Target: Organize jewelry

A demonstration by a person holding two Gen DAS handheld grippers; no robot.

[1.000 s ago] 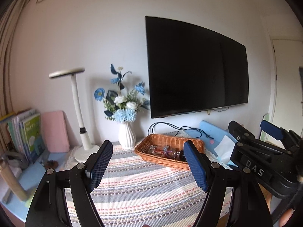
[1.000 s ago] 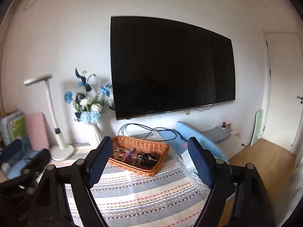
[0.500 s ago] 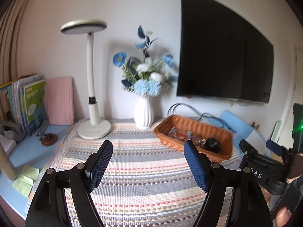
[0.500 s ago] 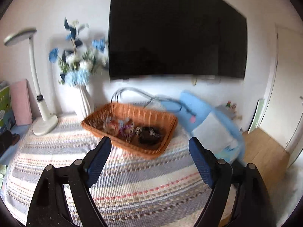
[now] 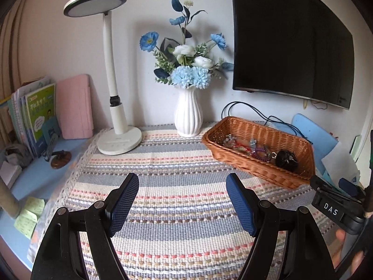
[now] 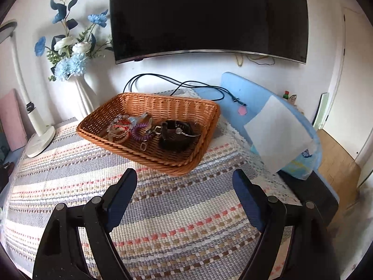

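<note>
A brown wicker basket (image 6: pixel 193 107) stands on the striped cloth and holds a jumble of jewelry (image 6: pixel 130 130): beaded bracelets, a purple coil band, a key clasp and a black band (image 6: pixel 174 137). The basket also shows in the left wrist view (image 5: pixel 268 128), at the right. My right gripper (image 6: pixel 184 186) is open and empty above the cloth, just in front of the basket. My left gripper (image 5: pixel 181 189) is open and empty over the middle of the cloth, left of the basket. The right gripper's body shows at the right edge of the left wrist view (image 5: pixel 335 205).
A white vase of blue flowers (image 5: pixel 188 114) and a white desk lamp (image 5: pixel 119 137) stand at the back of the striped cloth (image 5: pixel 177 163). Books and a pink folder (image 5: pixel 74 109) lean at the left. A blue chair with white paper (image 6: pixel 277 126) is to the right. A TV (image 6: pixel 207 16) hangs above.
Both grippers have tilted down and moved closer to the table. The basket and cloth now fill more of both views. Both stayed open.
</note>
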